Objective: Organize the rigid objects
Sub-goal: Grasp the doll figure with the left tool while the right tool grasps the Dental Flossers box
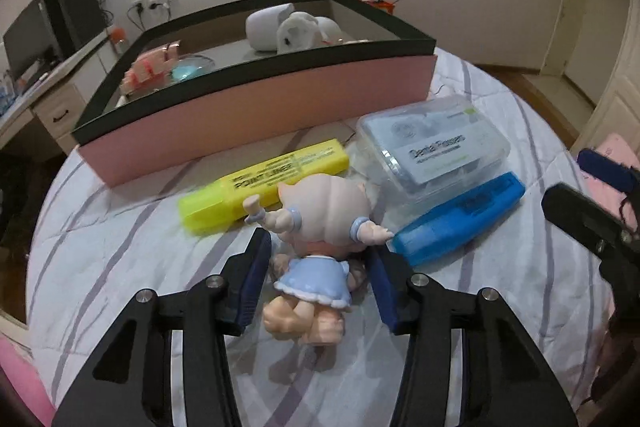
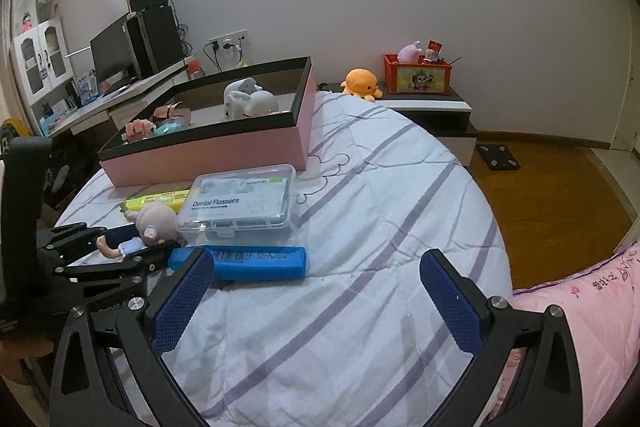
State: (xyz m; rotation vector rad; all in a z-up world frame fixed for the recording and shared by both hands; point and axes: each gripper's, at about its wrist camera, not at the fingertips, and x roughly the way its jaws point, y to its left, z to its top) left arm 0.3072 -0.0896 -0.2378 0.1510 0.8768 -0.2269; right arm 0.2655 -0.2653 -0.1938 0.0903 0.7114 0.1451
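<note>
1. The left claw [image 1: 318, 279] is seen spread on either side of a doll [image 1: 316, 251] lying on the striped bed cover [image 1: 120, 247]; whether its pads touch the doll cannot be told.
2. Just ahead of that claw a yellow highlighter [image 1: 264, 187] is laid, with a blue case [image 1: 460, 219] to the right and a clear floss box [image 1: 436, 143] beyond it.
3. Farther ahead a pink storage box [image 1: 256, 115] is set, holding small items.
4. The right claw [image 2: 316, 303] is held spread and empty above the cover, the blue case ahead to its left.
</note>
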